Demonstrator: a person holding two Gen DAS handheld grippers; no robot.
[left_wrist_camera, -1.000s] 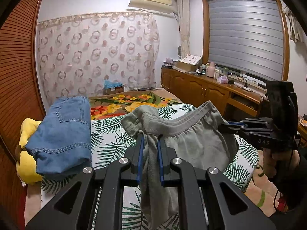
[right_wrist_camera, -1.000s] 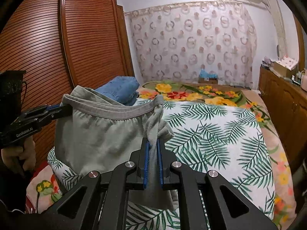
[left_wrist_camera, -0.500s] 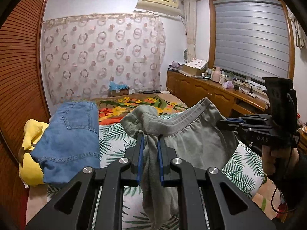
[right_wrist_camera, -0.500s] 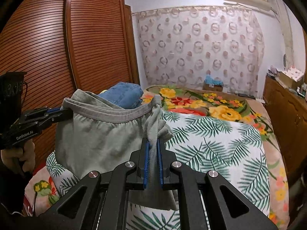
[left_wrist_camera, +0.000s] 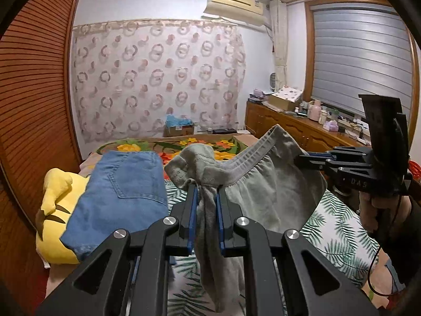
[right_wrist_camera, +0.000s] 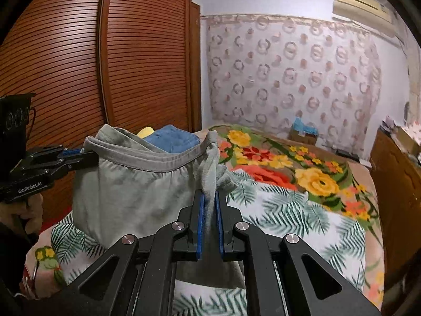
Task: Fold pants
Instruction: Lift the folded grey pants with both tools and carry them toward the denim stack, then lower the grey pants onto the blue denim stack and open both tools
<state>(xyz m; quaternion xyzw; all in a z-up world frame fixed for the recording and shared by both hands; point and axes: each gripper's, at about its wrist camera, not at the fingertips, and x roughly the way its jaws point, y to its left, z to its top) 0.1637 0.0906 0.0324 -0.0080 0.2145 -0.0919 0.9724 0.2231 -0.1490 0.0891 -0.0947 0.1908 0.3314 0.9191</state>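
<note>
The grey pants (left_wrist_camera: 265, 192) hang in the air above the bed, held by the waistband between both grippers. My left gripper (left_wrist_camera: 206, 192) is shut on one bunched end of the waistband. My right gripper (right_wrist_camera: 209, 196) is shut on the other end of the grey pants (right_wrist_camera: 126, 197). In the left wrist view the right gripper (left_wrist_camera: 305, 158) comes in from the right. In the right wrist view the left gripper (right_wrist_camera: 86, 155) comes in from the left. The waistband sags slightly between them; the legs hang below, mostly hidden.
A bed (right_wrist_camera: 302, 210) with a leaf and flower cover lies below. Folded blue jeans (left_wrist_camera: 123, 192) rest on a yellow plush toy (left_wrist_camera: 52, 210) at its left side. A slatted wooden wardrobe (right_wrist_camera: 105, 65) stands left, a wooden sideboard (left_wrist_camera: 294, 129) right.
Both grippers have risen with the pants, so more wall and curtain shows and the bed sits lower in view. Both grips are unchanged.
</note>
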